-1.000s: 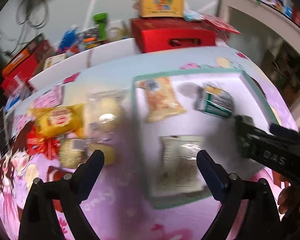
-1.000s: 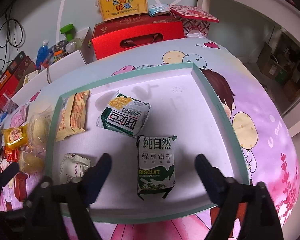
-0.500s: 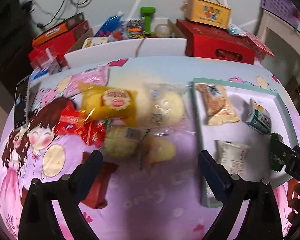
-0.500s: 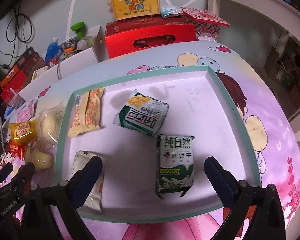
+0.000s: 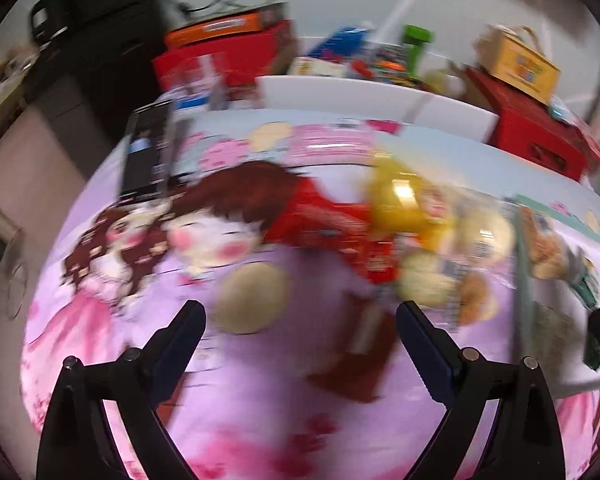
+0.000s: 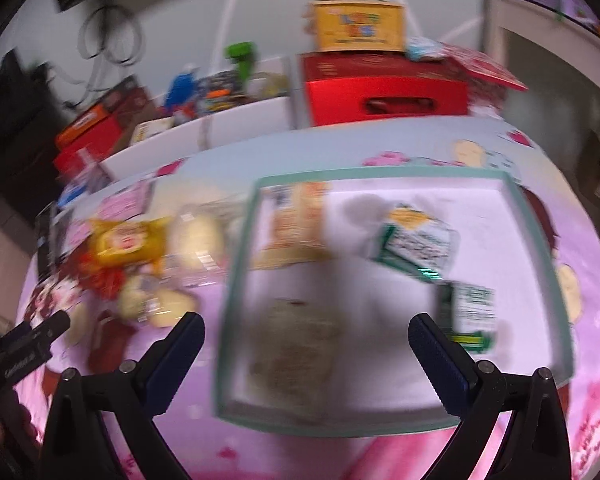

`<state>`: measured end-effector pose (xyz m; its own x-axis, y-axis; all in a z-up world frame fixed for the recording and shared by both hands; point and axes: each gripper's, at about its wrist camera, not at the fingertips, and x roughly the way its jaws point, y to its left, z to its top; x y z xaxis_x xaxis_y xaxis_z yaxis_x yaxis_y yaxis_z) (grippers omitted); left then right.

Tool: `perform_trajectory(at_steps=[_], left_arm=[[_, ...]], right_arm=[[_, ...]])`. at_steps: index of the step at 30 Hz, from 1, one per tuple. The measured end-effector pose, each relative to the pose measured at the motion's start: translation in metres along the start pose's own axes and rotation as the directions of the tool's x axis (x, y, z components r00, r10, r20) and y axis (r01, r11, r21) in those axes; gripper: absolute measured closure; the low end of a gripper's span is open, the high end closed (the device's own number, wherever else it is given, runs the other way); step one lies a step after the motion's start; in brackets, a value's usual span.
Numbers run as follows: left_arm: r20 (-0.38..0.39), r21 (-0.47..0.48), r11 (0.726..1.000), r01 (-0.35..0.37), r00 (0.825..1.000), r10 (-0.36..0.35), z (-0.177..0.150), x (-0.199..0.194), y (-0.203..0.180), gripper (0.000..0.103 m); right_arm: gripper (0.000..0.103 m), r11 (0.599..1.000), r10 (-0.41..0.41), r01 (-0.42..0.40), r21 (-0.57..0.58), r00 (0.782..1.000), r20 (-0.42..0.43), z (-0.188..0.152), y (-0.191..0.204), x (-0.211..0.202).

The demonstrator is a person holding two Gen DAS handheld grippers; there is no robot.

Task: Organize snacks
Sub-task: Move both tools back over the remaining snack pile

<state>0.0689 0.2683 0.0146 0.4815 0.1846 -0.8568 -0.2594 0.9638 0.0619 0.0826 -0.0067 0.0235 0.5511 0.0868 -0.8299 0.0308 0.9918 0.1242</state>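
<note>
Both views are motion-blurred. A white tray with a green rim point(image 6: 536, 240) holds several snack packs: an orange one point(image 6: 296, 224), a beige one point(image 6: 296, 352) and two green-and-white ones point(image 6: 416, 240) point(image 6: 470, 312). Left of the tray lies a loose pile: a yellow pack point(image 6: 128, 240) point(image 5: 400, 204), a red pack point(image 5: 332, 220), pale round buns point(image 5: 484, 236) and a dark red bar point(image 5: 364, 356). My left gripper point(image 5: 300, 330) is open above the cloth, left of the pile. My right gripper point(image 6: 306, 342) is open over the tray's near left part.
The table wears a pink cartoon cloth point(image 5: 228, 420). A black phone point(image 5: 150, 156) lies at its far left. Behind stand a white box of odds and ends point(image 6: 228, 120), a red case point(image 6: 384, 92) with a yellow carton point(image 6: 358, 26) on top, and red boxes point(image 5: 220, 56).
Both grippers have swung left. The left view has moved from the tray to the snack pile and the cloth's left side. The right view now takes in the pile too. Nothing was picked up.
</note>
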Motion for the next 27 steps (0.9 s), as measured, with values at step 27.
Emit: perform_trajectory(at_steps=[27], left_arm=[[-0.117, -0.072, 0.976, 0.204, 0.97, -0.212, -0.01, 0.036, 0.007, 0.01]], right_arm=[[0.02, 0.973, 0.149, -0.158, -0.168, 0.987, -0.062, -0.009, 0.09, 0.059]])
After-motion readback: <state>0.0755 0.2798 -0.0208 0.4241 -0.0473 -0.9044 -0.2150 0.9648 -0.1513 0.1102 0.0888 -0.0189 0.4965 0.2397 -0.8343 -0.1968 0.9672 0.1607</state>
